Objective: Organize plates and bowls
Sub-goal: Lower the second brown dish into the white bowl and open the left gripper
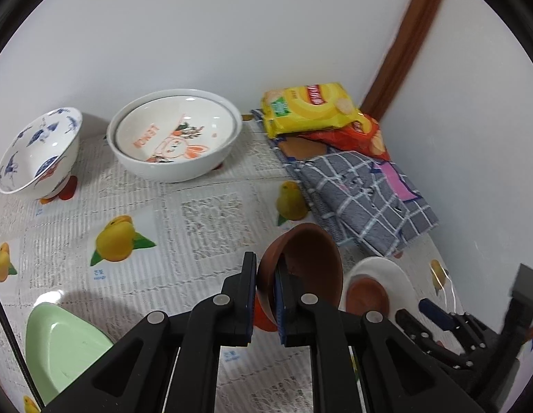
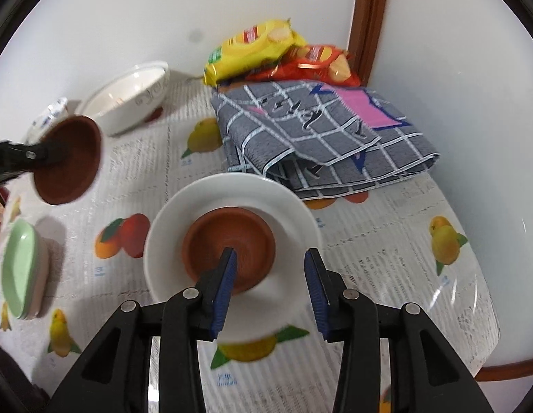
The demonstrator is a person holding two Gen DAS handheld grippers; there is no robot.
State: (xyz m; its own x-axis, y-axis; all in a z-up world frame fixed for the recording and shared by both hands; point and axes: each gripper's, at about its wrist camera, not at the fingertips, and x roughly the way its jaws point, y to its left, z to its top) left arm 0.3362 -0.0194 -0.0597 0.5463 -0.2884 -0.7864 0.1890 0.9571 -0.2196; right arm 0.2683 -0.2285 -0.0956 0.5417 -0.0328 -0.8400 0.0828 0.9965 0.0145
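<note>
At lower centre, my left gripper [image 1: 266, 296] clenches a tilted brown bowl's [image 1: 307, 258] rim; my right gripper [image 2: 271, 289] hangs released over another brown bowl [image 2: 228, 247] on the white plate [image 2: 294, 213].

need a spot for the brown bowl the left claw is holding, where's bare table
Freest: the tablecloth between the big white bowl, green dishes and white plate. Also open right of that plate. Crowded: the back corner, with the grey cloth and snack packs.

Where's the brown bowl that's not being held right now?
The loose brown bowl sits on the white plate, centre of the right wrist view, just ahead of the open right gripper and in front of the folded checked cloth.
</note>
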